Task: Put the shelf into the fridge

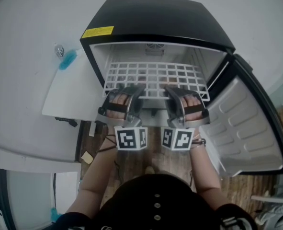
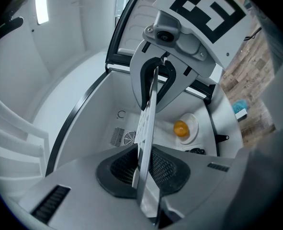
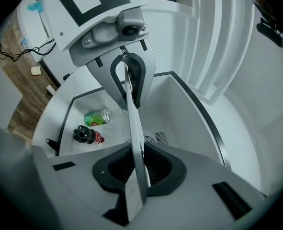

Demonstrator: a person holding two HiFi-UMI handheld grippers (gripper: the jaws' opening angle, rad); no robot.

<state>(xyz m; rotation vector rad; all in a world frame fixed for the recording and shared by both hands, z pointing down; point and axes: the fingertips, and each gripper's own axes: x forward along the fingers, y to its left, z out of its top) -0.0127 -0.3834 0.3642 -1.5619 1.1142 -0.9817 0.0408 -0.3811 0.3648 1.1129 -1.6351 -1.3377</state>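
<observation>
A white wire shelf (image 1: 155,75) lies level, partly inside the open black fridge (image 1: 155,18). My left gripper (image 1: 127,92) is shut on the left part of the shelf's front edge. My right gripper (image 1: 175,92) is shut on the right part. In the left gripper view the shelf (image 2: 148,114) runs edge-on between the pads of my left gripper (image 2: 145,166). The right gripper view shows the shelf (image 3: 134,123) pinched the same way in my right gripper (image 3: 140,169). Each gripper view shows the other gripper farther along the same edge.
The fridge door (image 1: 246,123) hangs open to the right. Under the shelf, inside the fridge, are an orange on a plate (image 2: 182,128), a green can (image 3: 97,117) and a dark bottle (image 3: 86,135). A white surface (image 1: 69,95) with a blue object (image 1: 67,59) lies left of the fridge.
</observation>
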